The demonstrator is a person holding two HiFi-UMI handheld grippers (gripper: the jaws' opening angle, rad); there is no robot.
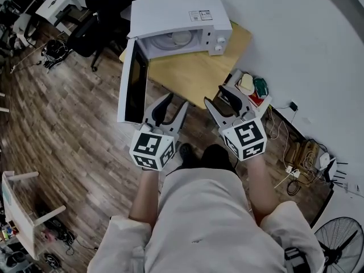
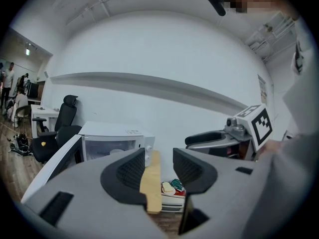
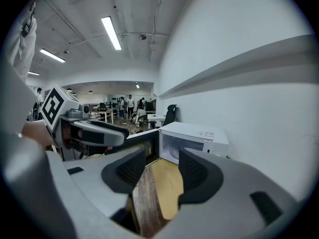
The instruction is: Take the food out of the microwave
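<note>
A white microwave [image 1: 176, 21] stands at the back of a wooden table [image 1: 193, 75], its door [image 1: 132, 84] swung wide open to the left. Inside, a pale dish [image 1: 181, 38] rests on the turntable; what food it holds I cannot make out. My left gripper [image 1: 172, 108] hovers open near the table's front edge, beside the door, with nothing between its jaws. My right gripper [image 1: 223, 100] is open and empty, over the table's front right corner. The left gripper view shows the microwave [image 2: 112, 146] ahead; the right gripper view shows it [image 3: 192, 141] beyond the table [image 3: 167, 185].
A white crate [image 1: 263, 104] with colourful items sits right of the table. Cables and a power strip [image 1: 301, 158] lie by the wall, with a fan [image 1: 341, 243] at the lower right. A black office chair [image 1: 94, 21] stands left of the microwave, a wooden stand [image 1: 23, 209] at the lower left.
</note>
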